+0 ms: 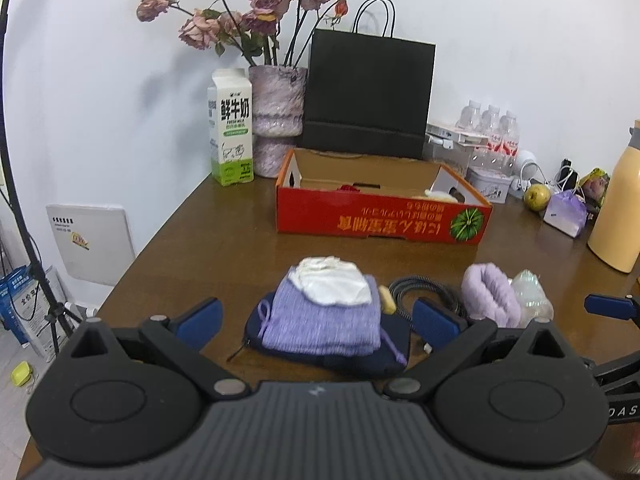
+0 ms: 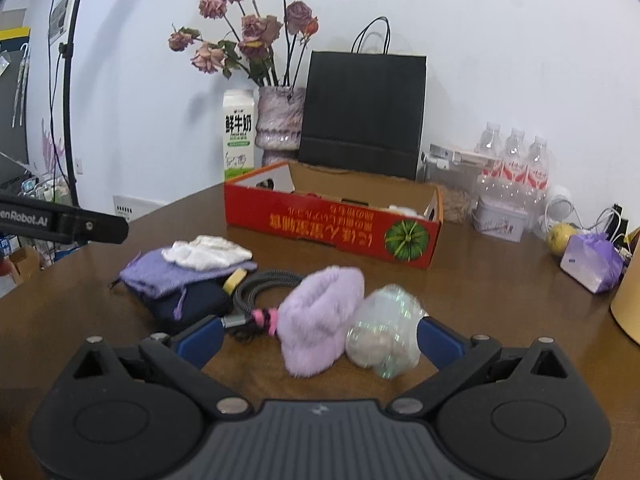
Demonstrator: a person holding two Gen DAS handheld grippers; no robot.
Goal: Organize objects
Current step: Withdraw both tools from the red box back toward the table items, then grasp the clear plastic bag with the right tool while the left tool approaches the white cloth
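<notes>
A pile lies on the brown table: a white cloth (image 1: 332,282) on a folded purple knit (image 1: 324,322) on a dark navy pouch (image 1: 360,360). My left gripper (image 1: 318,320) is open, its blue pads either side of the pile. Right of it lie a coiled black cable (image 1: 424,286), a fluffy lilac item (image 1: 490,294) and a clear plastic bag (image 1: 532,294). My right gripper (image 2: 320,338) is open around the lilac item (image 2: 316,320) and the bag (image 2: 386,330). The open red box (image 1: 380,220) (image 2: 332,230) stands behind, with small items inside.
Along the wall stand a milk carton (image 1: 231,128), a vase of dried roses (image 1: 276,112), a black paper bag (image 1: 366,96) and water bottles (image 1: 494,136). At the right are a tin (image 2: 500,222), a pear (image 2: 560,238), a purple pack (image 2: 592,264) and a yellow flask (image 1: 616,208).
</notes>
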